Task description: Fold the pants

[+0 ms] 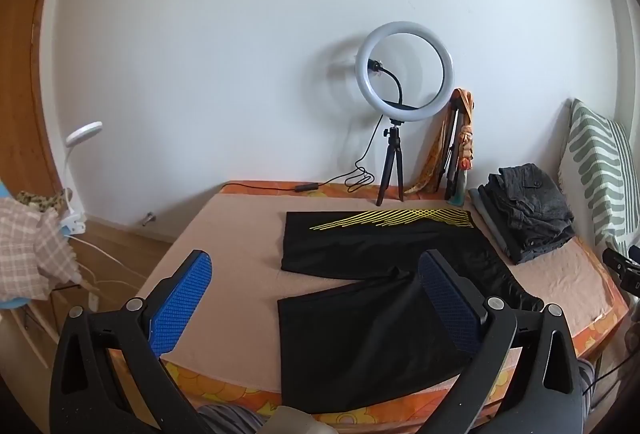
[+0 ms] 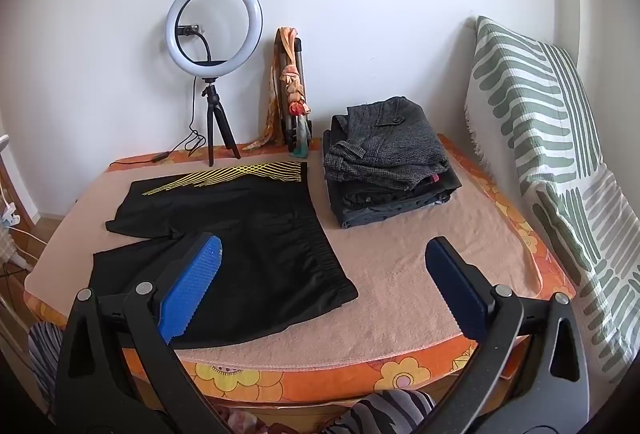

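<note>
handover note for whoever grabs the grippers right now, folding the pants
Left gripper: open, empty, above the near leg.
Right gripper: open, empty, over the bare blanket beside the waistband.
Black shorts: spread flat on the blanket, legs apart, yellow-striped leg on the far side.
Folded clothes pile: behind, to the right.
Done: no fold.
Left: the whole fold.

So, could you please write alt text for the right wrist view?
Black shorts with yellow stripes lie spread flat on a peach towel, beneath the open, empty right claw. A stack of folded clothes sits behind.
</note>
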Demonstrator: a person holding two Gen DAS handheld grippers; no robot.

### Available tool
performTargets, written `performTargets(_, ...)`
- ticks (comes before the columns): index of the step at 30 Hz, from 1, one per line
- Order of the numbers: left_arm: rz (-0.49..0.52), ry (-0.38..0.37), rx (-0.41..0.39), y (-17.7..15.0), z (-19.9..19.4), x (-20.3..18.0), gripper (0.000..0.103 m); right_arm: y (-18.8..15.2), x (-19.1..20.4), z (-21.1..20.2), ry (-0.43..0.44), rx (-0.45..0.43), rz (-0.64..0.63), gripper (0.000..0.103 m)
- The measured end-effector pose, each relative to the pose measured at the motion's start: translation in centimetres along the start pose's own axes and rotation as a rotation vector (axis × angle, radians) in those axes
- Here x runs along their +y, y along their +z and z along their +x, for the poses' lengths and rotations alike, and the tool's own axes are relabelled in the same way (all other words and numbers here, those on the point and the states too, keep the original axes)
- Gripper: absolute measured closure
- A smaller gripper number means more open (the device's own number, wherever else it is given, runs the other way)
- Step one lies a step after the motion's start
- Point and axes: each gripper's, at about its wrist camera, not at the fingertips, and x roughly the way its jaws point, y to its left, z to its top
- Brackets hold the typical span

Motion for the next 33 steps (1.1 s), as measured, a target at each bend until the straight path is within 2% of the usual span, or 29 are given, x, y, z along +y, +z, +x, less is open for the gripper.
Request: performTargets(33, 0.015, 0.000, -0.011, 0.27, -0.13, -0.33, 0.000, -0.21, 0.54, 0.38, 0.001, -0.011, -0.014, 0.000)
